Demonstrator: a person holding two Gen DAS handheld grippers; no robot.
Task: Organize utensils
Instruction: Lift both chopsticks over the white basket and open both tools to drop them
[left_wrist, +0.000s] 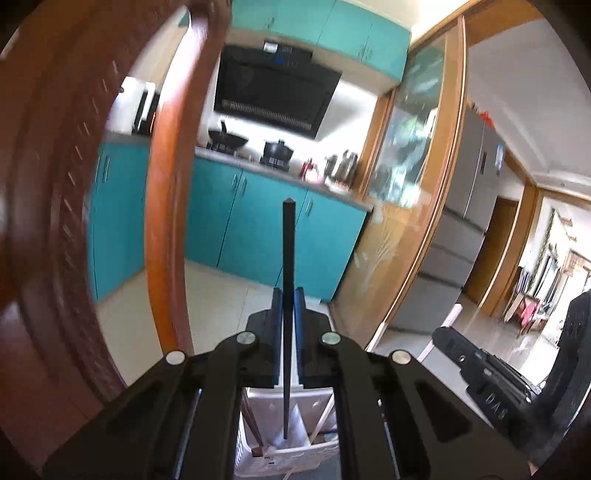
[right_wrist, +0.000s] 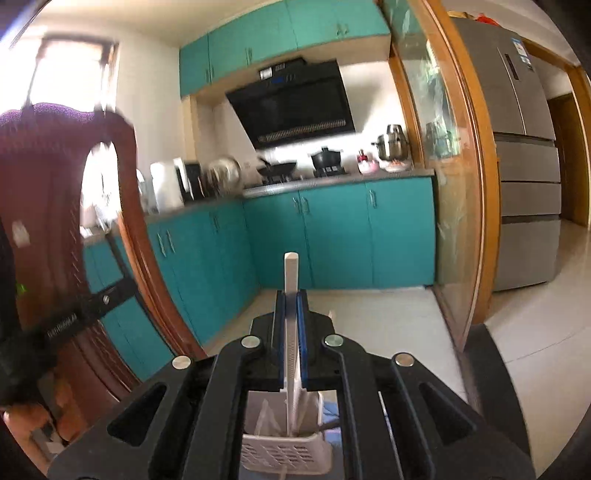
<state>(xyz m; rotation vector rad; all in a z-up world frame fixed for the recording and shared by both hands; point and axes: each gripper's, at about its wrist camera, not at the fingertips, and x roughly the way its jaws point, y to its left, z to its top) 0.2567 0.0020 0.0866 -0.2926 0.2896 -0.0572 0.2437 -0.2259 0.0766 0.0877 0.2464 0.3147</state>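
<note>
The left gripper (left_wrist: 289, 295) has its fingers clamped on a slim, smooth black chopstick (left_wrist: 287, 251), held upright, evidently so it can drop end-first into the white slotted plastic basket (left_wrist: 314, 406) below. The right gripper (right_wrist: 291, 299) likewise pinches a white, square-sectioned chopstick (right_wrist: 290, 277) over the same holder, where pale utensils already stand; the kitchen counter (right_wrist: 332, 181) lies well apart.
</note>
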